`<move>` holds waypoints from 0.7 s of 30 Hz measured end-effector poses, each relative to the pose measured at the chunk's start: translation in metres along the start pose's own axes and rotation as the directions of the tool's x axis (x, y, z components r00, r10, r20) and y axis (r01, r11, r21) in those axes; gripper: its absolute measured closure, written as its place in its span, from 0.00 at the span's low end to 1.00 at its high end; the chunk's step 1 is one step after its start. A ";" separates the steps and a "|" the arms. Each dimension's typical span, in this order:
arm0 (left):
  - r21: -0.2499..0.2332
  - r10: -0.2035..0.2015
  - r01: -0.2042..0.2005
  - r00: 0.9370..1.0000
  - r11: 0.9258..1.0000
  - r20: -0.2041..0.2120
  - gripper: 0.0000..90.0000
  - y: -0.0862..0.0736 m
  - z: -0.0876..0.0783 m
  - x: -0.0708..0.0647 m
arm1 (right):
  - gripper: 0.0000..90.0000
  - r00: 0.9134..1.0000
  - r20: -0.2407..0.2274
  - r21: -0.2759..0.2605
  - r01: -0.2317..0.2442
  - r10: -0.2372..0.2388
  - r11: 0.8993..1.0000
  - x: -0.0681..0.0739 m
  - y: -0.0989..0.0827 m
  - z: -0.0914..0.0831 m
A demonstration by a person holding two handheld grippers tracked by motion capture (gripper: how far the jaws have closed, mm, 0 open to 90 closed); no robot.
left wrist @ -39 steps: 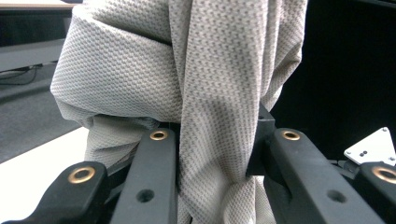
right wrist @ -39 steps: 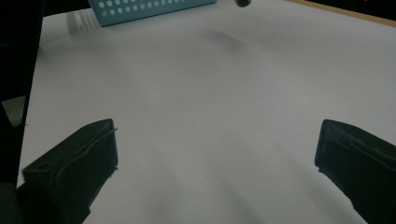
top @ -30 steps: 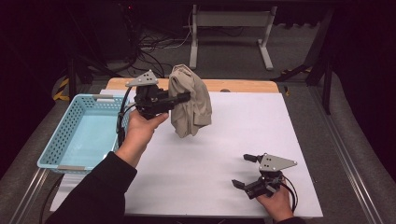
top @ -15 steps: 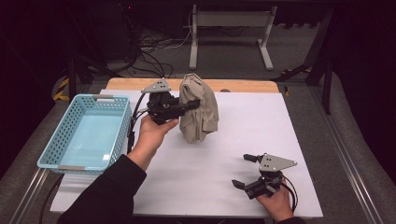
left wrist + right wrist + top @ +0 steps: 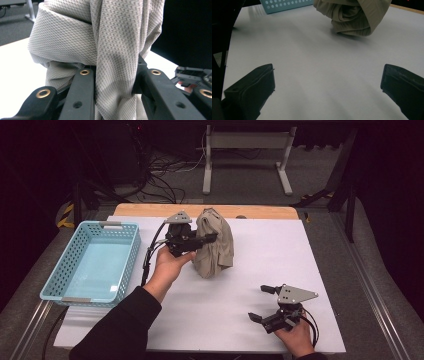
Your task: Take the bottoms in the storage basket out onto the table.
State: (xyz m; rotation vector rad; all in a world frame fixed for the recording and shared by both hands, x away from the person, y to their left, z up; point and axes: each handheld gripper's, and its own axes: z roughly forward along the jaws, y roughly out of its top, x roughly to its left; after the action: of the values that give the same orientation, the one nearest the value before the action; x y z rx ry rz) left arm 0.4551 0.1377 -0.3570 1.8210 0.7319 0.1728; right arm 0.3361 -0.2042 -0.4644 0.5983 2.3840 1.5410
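Observation:
A beige knitted cloth (image 5: 214,245) hangs bunched from my left gripper (image 5: 207,239), with its lower folds touching the white table cover (image 5: 280,255). In the left gripper view the jaws are shut on a pinched fold of the cloth (image 5: 112,65), which drapes down between them. My right gripper (image 5: 262,302) rests near the table's front right edge, jaws wide open with nothing between them. In the right gripper view the cloth (image 5: 352,15) lies far ahead, beyond the right gripper (image 5: 327,80) and bare white surface.
A light blue perforated basket (image 5: 90,262) stands empty on the left side of the table. The corner of the basket (image 5: 287,3) appears at the top of the right gripper view. A wooden table edge (image 5: 150,210) runs along the back.
My left hand has carried the cloth to the right and downward, so its bottom now meets the table. The right gripper has stayed where it was.

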 end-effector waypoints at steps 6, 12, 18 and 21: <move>0.067 -0.002 0.004 1.000 0.998 -0.023 0.79 -0.007 0.013 0.004 | 0.00 1.000 -0.002 -0.001 -0.001 0.001 1.000 0.000 0.000 0.000; 0.108 -0.019 0.022 0.999 0.994 -0.032 0.79 -0.014 0.022 0.006 | 0.00 1.000 -0.004 -0.002 -0.002 0.002 1.000 0.000 0.000 0.000; 0.158 -0.017 0.022 0.999 0.987 -0.033 0.77 -0.020 0.033 0.008 | 0.00 1.000 -0.004 -0.001 -0.003 0.003 1.000 0.000 0.000 0.000; 0.176 -0.014 0.020 0.999 0.984 -0.034 0.76 -0.022 0.040 0.007 | 0.00 1.000 -0.004 -0.001 -0.002 0.002 1.000 0.000 0.000 0.000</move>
State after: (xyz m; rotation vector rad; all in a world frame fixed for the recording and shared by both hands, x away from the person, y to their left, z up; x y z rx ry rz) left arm 0.4701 0.1139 -0.3935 1.9837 0.8065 0.1301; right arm 0.3364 -0.2043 -0.4645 0.5982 2.3863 1.5463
